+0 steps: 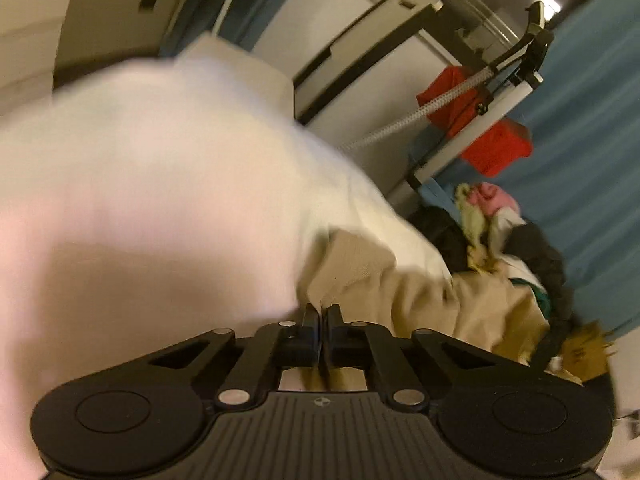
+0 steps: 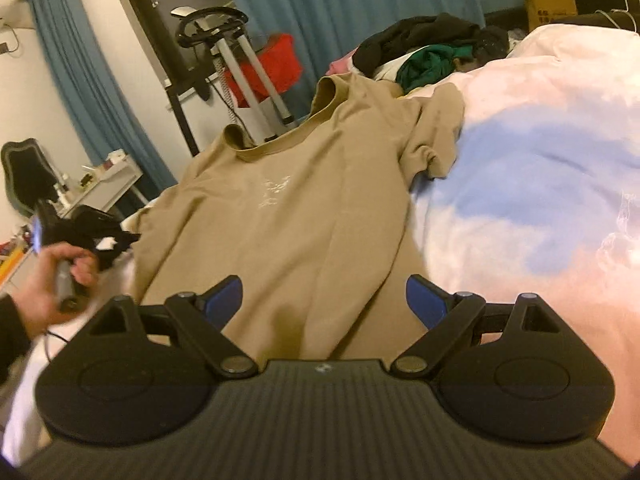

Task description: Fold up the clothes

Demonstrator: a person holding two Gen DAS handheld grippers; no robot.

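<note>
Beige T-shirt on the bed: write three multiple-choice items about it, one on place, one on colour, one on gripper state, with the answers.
1. Where does the beige T-shirt lie?
A. spread on the bed cover
B. hung on the stand
C. on the floor

2. What colour is the garment at the front of the clothes pile beyond the collar?
A. yellow
B. green
C. purple

3. How do the jaws of the right hand-held gripper stand?
A. shut on the hem
B. shut on nothing
C. open, the shirt between them

Answers:
1 A, the shirt lies flat on the pink and blue cover.
2 B, a green bundle sits below the black clothes.
3 C, the blue pads stand wide apart over the fabric.
</note>
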